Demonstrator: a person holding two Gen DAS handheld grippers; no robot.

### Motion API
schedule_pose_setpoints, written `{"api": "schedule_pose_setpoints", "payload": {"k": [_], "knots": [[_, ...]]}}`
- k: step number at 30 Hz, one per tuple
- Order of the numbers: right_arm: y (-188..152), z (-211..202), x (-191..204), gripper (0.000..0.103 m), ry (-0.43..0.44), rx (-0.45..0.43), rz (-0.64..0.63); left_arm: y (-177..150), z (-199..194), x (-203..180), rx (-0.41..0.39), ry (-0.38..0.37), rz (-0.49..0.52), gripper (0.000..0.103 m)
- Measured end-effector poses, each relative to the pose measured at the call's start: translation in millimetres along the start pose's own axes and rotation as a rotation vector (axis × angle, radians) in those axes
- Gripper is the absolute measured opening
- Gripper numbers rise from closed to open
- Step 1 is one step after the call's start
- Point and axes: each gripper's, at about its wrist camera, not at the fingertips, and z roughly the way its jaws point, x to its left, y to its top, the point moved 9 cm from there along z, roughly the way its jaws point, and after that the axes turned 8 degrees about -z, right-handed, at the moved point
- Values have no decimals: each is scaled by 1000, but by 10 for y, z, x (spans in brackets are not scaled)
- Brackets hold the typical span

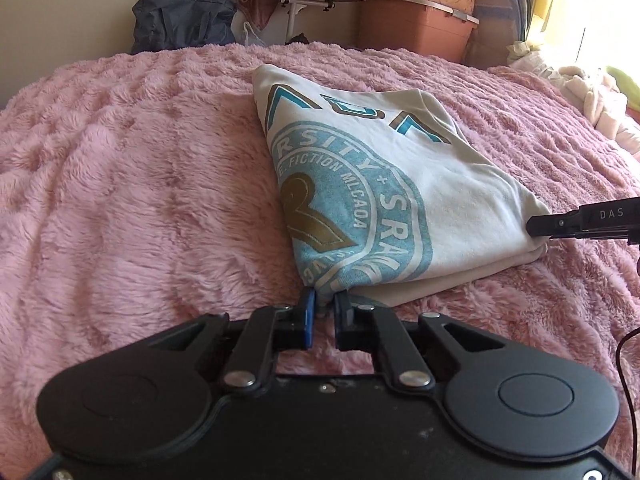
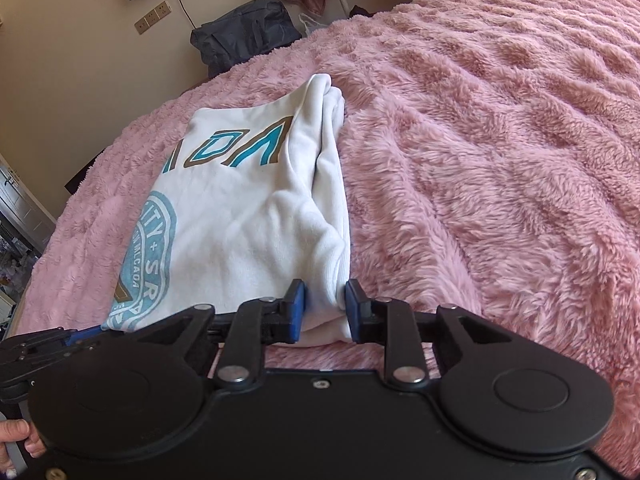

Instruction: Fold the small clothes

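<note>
Folded white cotton T-shirt (image 1: pixel 400 184) with teal-and-gold print reading "RSITY + SR" and "FICTION" lies on the fluffy pink bed blanket (image 1: pixel 140 180), its near corners pinched by left tongs (image 1: pixel 323 312) and right tongs (image 2: pixel 325 309), marked "DAS".

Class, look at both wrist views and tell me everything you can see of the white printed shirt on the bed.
The white shirt is soft knit fabric, already folded into a layered, roughly rectangular stack. Its top face shows teal-and-brown block letters and a round teal seal with a gold emblem. It lies on the fluffy pink blanket. The left gripper pinches one near corner; the right gripper clamps the bunched folded edge at the other near corner.
</note>
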Motion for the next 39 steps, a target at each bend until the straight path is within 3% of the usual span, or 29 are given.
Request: {"api": "schedule_pose_setpoints", "payload": {"k": [7,11,13,16,19,23,25,28,32,36,39], "knots": [[38,-96,37,12,2,-28,3,28,-106,-30,-30,96,42,0],[2,-90,46,11,-18,-4,-21,-154,133,21,75,133,68,0],[-99,21,-19,11,-25,35,17,-197,181,39,86,129,64,0],[-156,80,-66,11,-26,26,42,-181,132,59,95,95,46,1],[-164,47,-106,21,-26,22,59,-107,-83,124,83,60,15,8],[-35,-181,-94,23,-31,-30,50,229,-512,107,-69,42,13,26],[103,-272,10,23,-41,-76,-33,467,-597,-6,-122,-32,2,29],[335,-276,260,23,21,-114,-126,708,-446,-142,-123,-142,-68,31],[592,-91,525,23,13,-134,-238,989,-73,-251,-115,-239,-186,31],[988,227,694,23,4,-179,-345,1337,304,-194,-145,-224,-230,32],[1226,518,632,23,-10,-172,-333,1455,717,-5,-63,-174,-313,32]]}}
